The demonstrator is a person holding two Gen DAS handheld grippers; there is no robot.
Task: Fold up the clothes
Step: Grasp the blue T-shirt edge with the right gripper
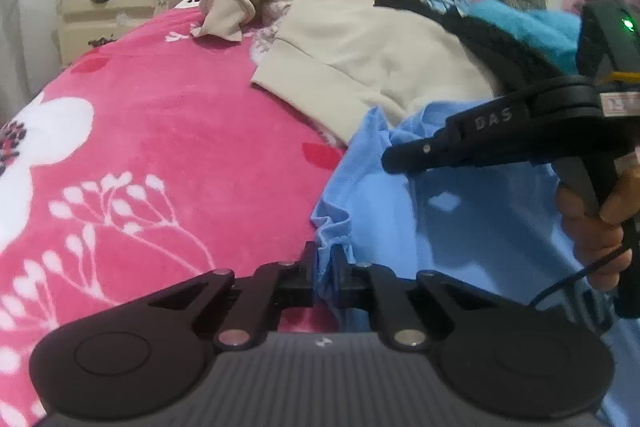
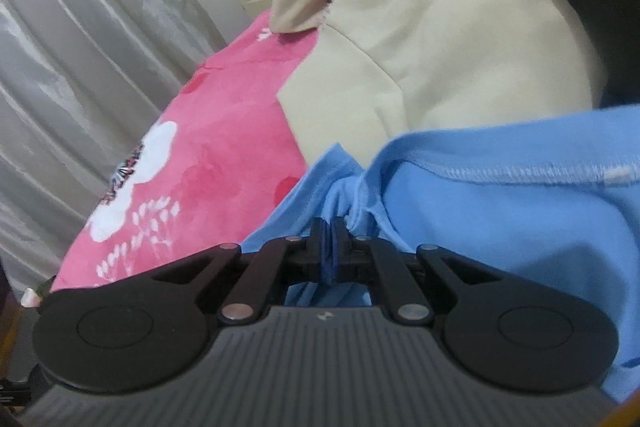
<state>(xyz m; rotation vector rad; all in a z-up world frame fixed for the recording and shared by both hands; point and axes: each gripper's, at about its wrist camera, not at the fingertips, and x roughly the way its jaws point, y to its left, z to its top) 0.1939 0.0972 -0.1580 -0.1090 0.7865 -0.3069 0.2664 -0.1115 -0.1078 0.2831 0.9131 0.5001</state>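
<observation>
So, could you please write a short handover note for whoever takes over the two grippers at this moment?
Left gripper: shut on the blue garment's edge.
Right gripper: shut on a bunched fold of the same garment.
The garment lies rumpled on the pink floral blanket; the cream garment and a pile of other clothes wait behind it.
Done: both grips taken.
Left: spread and fold the blue piece, then the rest.

Shirt [image 1: 460, 227] lies on blanket [image 1: 160, 131], before sweatshirt [image 1: 372, 55].
</observation>
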